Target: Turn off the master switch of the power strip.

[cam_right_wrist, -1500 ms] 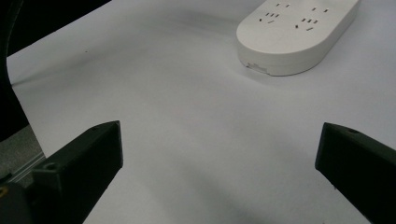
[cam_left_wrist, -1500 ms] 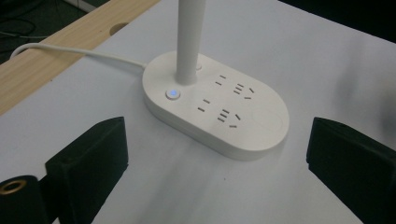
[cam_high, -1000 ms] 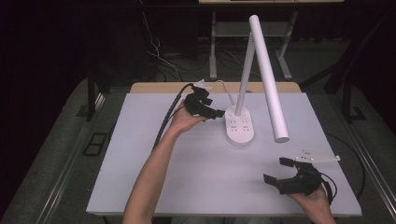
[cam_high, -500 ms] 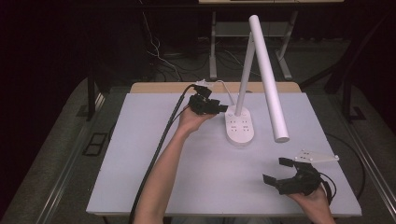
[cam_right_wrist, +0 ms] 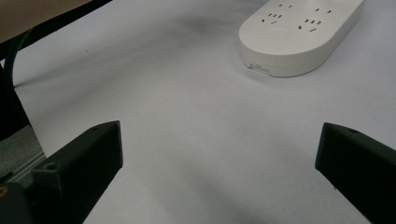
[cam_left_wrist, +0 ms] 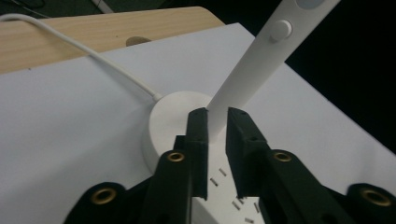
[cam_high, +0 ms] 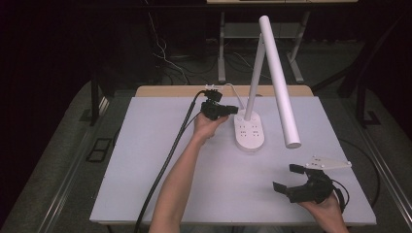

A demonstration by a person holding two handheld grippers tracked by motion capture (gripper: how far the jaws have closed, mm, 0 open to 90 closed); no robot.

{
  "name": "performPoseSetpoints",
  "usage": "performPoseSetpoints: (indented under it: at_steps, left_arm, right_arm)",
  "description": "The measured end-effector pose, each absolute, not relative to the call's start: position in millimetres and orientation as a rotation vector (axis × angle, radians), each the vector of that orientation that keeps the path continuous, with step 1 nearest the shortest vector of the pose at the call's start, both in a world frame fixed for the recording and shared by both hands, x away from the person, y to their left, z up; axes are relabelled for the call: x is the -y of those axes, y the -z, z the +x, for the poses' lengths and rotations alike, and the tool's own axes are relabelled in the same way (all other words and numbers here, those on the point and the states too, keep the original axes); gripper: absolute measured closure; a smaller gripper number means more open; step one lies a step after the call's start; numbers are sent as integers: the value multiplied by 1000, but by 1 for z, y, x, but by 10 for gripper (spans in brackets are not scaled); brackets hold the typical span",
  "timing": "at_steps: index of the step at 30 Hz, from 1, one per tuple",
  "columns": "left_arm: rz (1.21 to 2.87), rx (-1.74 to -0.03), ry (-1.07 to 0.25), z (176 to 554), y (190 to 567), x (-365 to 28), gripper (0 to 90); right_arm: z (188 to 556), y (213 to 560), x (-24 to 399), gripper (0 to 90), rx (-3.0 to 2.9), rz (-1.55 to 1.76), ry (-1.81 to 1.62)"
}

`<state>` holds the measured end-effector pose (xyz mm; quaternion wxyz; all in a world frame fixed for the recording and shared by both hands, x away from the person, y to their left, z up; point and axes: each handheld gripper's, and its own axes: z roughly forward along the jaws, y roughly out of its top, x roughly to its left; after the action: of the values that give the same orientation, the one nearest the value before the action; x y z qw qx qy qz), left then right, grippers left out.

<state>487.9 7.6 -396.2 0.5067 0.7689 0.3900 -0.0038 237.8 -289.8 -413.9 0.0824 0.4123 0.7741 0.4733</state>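
Lamp stem between closing left claw jaws.

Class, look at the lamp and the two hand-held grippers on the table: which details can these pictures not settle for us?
- Whether the left hand-held gripper presses the lamp stem: in the left gripper view its jaws, which have just been closing, flank the stem and hide the contact.
- Where the lamp cord leads: cut off by the left gripper view's edge.
- The lamp base far end: cut off at the top of the right gripper view.
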Motion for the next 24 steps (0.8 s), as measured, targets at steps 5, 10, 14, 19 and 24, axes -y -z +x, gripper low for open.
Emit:
performPoseSetpoints:
  at_steps: [5, 10, 14, 19, 24]
  left_arm:
    - [1834, -997, 19, 490, 400, -5, 878]
    - [1823, -1029, 19, 491, 405, 1, 896]
    - [1833, -1041, 20, 493, 410, 5, 896]
    - [1846, -1046, 29, 495, 417, 11, 897]
    - [1837, -1074, 33, 496, 423, 14, 896]
  right_arm:
    - [238, 414, 289, 3, -2322, 1227, -1417]
    - [237, 414, 288, 3, -2321, 1227, -1420]
    - [237, 414, 288, 3, -2322, 1224, -1420]
    - [237, 414, 288, 3, -2323, 1227, -1421]
    - [238, 413, 288, 3, -2322, 1224, -1420]
